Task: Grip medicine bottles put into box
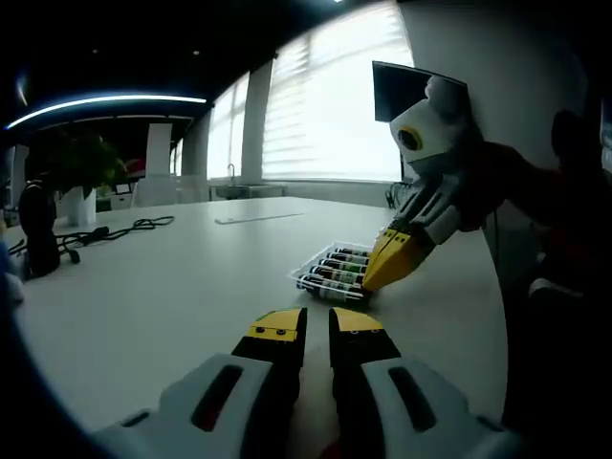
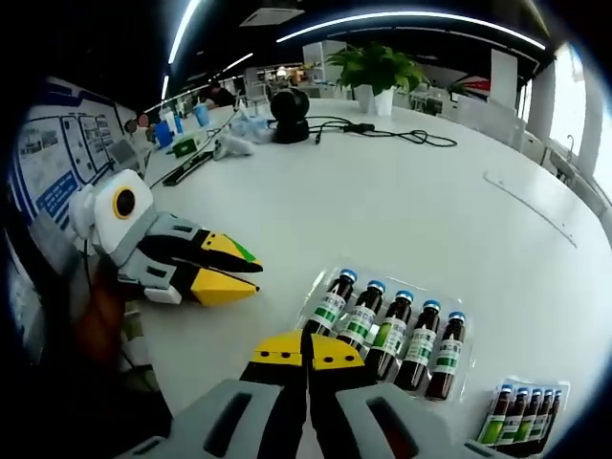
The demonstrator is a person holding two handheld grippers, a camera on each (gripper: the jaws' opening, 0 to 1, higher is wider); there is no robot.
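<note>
Medicine bottles point(image 2: 392, 330), dark glass with blue caps and green-white labels, lie in a row in a clear plastic tray point(image 2: 325, 287) on the white table point(image 2: 382, 201), with a second tray of bottles point(image 2: 521, 413) just beside it near the table's edge. Right gripper point(image 2: 308, 354), yellow tips pressed together, hovers at the tray's near side. Left gripper point(image 1: 317, 330), jaws nearly shut, hangs over bare tabletop, with wide open surface beyond.

Place: open-plan office.
Table: large white meeting table point(image 2: 402, 191), cables point(image 2: 382, 129) trailing across it.
Windows: tall, with blinds point(image 1: 330, 105).
Ceiling: dark, long strip lights point(image 2: 411, 17).
Also: potted plant point(image 2: 375, 69), wall monitor point(image 1: 400, 88).
</note>
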